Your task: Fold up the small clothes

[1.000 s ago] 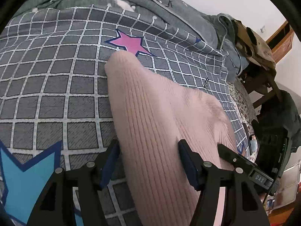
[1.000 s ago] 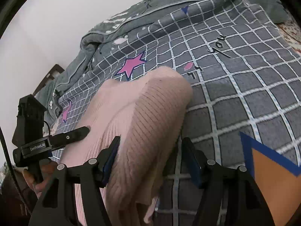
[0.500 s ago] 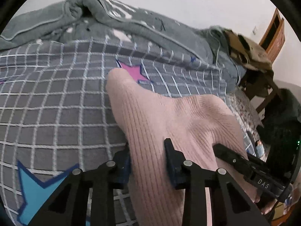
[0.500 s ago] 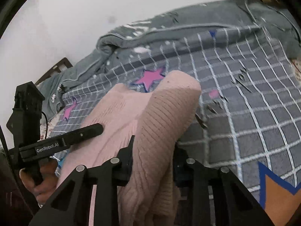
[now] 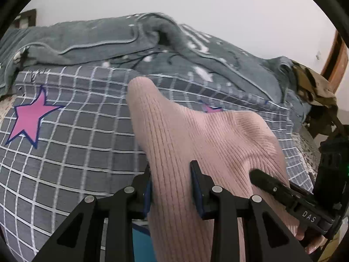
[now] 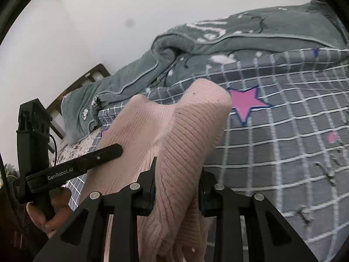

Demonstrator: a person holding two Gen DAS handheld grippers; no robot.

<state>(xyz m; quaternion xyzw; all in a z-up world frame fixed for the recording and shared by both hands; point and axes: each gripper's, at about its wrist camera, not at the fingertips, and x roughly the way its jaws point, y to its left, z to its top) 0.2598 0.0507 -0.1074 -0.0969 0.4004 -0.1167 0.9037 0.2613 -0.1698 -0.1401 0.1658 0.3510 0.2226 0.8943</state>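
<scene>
Underneath, a grey checked bedspread [image 5: 65,152] with pink stars; rumpled blanket [image 5: 98,41] behind.

I am seeing a grey bedspread [image 5: 72,152] with a white grid lying across the bed, pink stars [image 5: 28,118] printed on it. A grey-green blanket [image 5: 104,41] is lying bunched along the bed's far edge, against a pale wall [image 5: 196,4]. I am noting camouflage fabric [image 5: 314,87] piling up at the far right corner, and a wooden frame [image 6: 74,89] showing at the far left corner.
</scene>
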